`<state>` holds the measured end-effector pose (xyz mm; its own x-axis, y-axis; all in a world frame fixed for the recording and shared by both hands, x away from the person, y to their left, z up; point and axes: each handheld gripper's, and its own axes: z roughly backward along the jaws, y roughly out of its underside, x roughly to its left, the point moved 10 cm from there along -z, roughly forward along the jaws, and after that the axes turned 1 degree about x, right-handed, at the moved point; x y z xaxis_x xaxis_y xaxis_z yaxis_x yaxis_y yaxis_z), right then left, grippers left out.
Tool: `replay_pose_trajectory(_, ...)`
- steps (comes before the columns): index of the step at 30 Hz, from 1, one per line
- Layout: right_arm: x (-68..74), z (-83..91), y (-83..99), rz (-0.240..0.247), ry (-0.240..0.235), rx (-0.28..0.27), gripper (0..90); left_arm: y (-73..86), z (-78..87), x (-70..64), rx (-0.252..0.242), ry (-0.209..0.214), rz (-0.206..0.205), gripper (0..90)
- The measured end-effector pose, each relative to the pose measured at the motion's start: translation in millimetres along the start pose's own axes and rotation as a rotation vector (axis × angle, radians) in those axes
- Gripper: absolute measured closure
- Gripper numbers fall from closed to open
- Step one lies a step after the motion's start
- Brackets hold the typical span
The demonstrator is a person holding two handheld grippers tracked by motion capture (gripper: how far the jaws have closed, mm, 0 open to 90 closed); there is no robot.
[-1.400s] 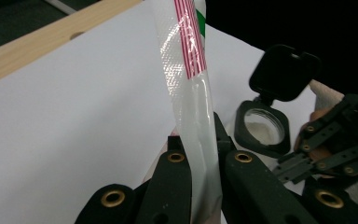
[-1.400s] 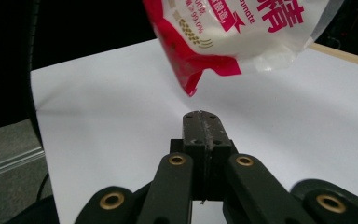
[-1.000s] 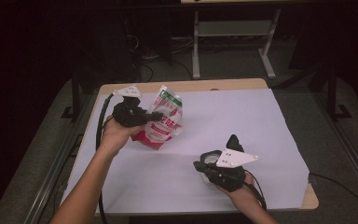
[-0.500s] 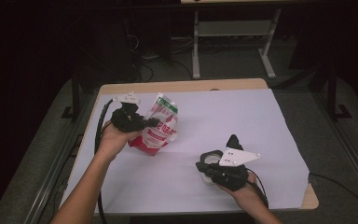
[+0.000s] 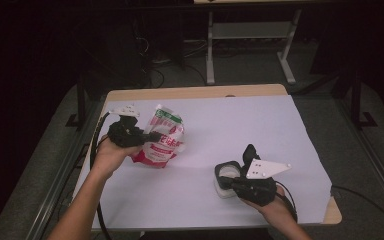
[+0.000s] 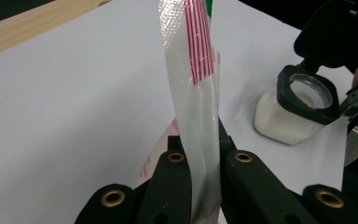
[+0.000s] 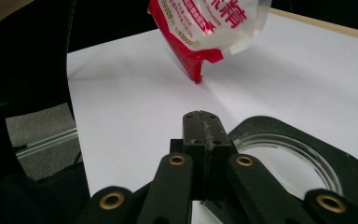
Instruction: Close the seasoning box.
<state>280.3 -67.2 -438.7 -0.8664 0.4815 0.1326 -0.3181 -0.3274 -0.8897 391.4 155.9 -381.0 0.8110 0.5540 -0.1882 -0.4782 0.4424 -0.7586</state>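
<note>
High view: left hand-held gripper (image 5: 152, 136) pinches crinkly plastic pouch (image 5: 162, 137) — right hand-held gripper (image 5: 237, 181) clamps jar's flip lid (image 5: 251, 152).

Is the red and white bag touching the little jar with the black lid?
Apart. The high view shows bare white table cover between the bag, held by the left tool, and the jar.

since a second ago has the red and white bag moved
Yes. The bag, clamped in the left gripper, has shifted toward the table's left edge and slightly nearer the person.
</note>
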Motion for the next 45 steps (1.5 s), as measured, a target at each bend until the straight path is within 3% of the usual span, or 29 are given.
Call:
replay_pose_trajectory(7, -4.3, 10.6, 6.4, -0.017, 0.002, -0.003, 90.0, 17.9, 9.1, 12.5, 0.017, -0.044, 0.028, 90.0)
replay_pose_trajectory(11, -3.5, 13.9, 9.6, -0.020, -0.001, 0.002, 90.0, 35.8, 11.4, 22.1, 0.049, -0.080, 0.038, 90.0)
replay_pose_trajectory(14, -2.4, 16.2, 11.5, -0.017, -0.009, 0.005, 90.0, 47.6, 17.6, 28.0, 0.020, -0.079, 0.077, 90.0)
replay_pose_trajectory(22, -4.6, 26.9, 19.5, -0.022, -0.006, 0.009, 90.0, 79.1, 24.9, 35.2, -0.009, -0.070, 0.114, 90.0)
replay_pose_trajectory(26, -7.0, 32.6, 24.1, -0.027, 0.001, 0.008, 90.0, 91.3, 25.5, 34.7, -0.019, -0.070, 0.103, 90.0)
replay_pose_trajectory(39, -18.9, 50.8, 40.5, -0.042, 0.042, 0.022, 90.0, 100.6, 31.1, 30.1, -0.041, -0.043, 0.086, 89.4)
replay_pose_trajectory(45, -30.4, 65.0, 52.6, -0.074, 0.083, 0.028, 90.0, 103.2, 37.7, 28.5, -0.061, -0.040, 0.084, 82.0)
